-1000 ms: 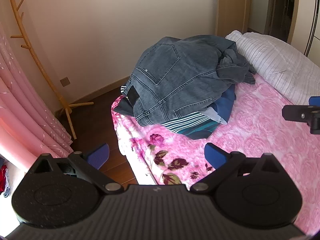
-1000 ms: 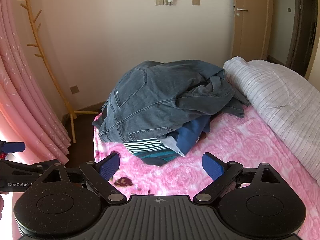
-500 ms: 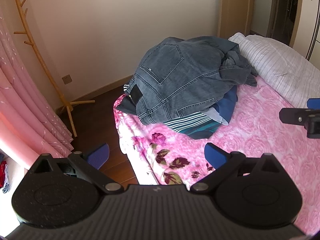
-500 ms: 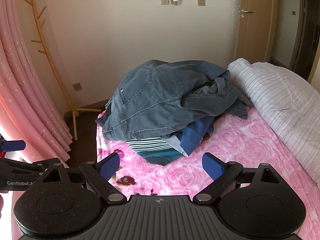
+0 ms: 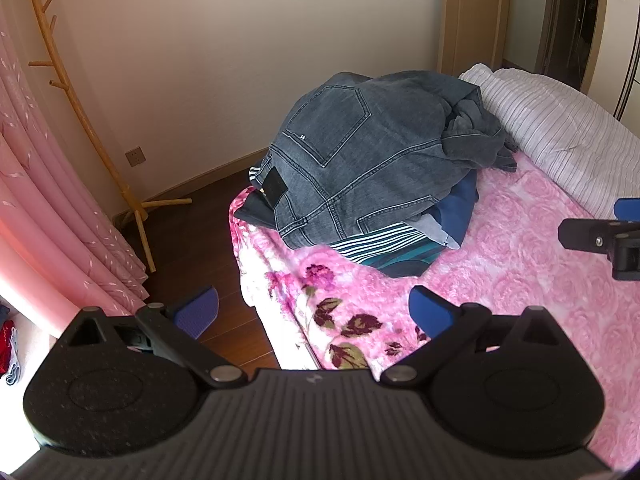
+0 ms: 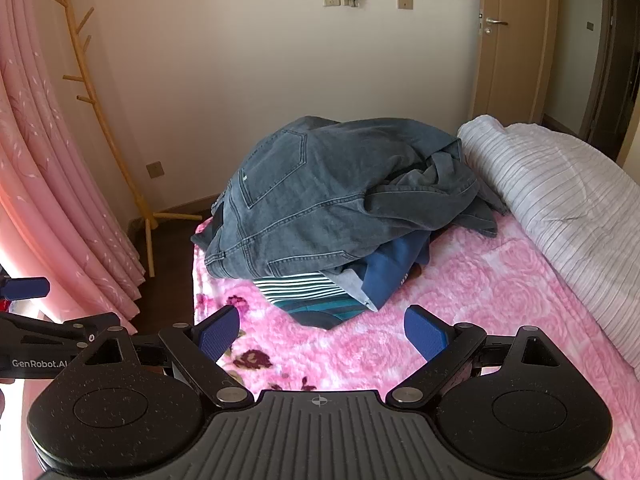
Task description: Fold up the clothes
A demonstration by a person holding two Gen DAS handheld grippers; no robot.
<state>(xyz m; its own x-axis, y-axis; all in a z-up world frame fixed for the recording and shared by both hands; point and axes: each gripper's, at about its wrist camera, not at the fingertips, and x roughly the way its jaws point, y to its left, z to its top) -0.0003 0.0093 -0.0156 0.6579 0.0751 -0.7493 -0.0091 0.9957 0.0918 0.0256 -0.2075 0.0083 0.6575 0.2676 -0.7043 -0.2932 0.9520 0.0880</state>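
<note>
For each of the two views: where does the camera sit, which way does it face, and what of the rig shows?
Left wrist: on the left gripper, at the bed's corner, facing the jeans; jaws open, right gripper's tip at right edge.
Right wrist: on the right gripper, over the pink blanket, facing the jeans; jaws open, left gripper at left edge.
Shared: clothes pile, striped duvet, coat rack.

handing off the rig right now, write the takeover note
Left tool: open, empty, over the bed's near corner.
Right tool: open, empty, above the pink blanket.
Clothes: an unfolded pile at the bed's far corner, grey jeans on top, a blue garment and a striped garment beneath.
Done: nothing folded.
Left: take the jeans off, spread, fold, then the rest.
</note>
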